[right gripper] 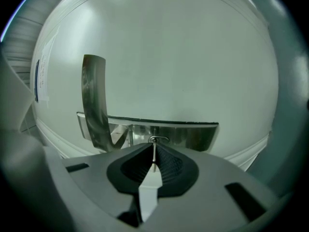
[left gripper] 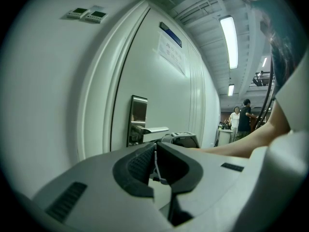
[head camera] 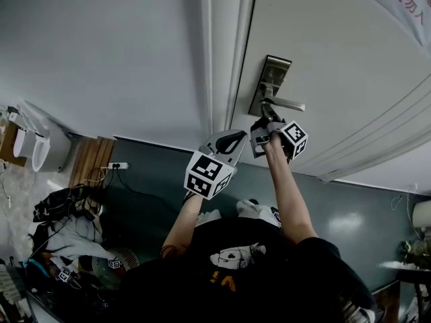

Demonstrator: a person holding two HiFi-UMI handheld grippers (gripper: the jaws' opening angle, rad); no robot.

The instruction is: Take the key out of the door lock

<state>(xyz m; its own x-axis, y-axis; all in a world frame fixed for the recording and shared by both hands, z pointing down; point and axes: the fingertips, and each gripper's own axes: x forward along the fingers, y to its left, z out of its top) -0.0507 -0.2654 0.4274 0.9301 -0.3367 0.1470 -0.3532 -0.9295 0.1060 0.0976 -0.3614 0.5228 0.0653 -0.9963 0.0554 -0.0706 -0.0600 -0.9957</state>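
Observation:
A steel lock plate (head camera: 271,83) with a lever handle (head camera: 284,103) is on the white door (head camera: 337,52). Just under the handle, my right gripper (head camera: 266,125) is up against the plate. In the right gripper view it (right gripper: 153,153) is shut on the thin key (right gripper: 154,152), seen edge-on, whose far end with a small ring meets the plate (right gripper: 164,133). The handle (right gripper: 94,100) crosses on the left there. My left gripper (head camera: 233,140) hangs beside the door frame, away from the lock. It (left gripper: 155,164) is shut, with nothing clearly held. Its view shows the lock plate (left gripper: 139,115) and the right gripper (left gripper: 181,139).
The door frame (head camera: 225,52) and a white wall (head camera: 101,46) lie left of the lock. On the floor at lower left are a power strip (head camera: 118,165), a wooden board (head camera: 91,160) and piled bags (head camera: 67,221). Two people (left gripper: 241,120) stand far down the hall.

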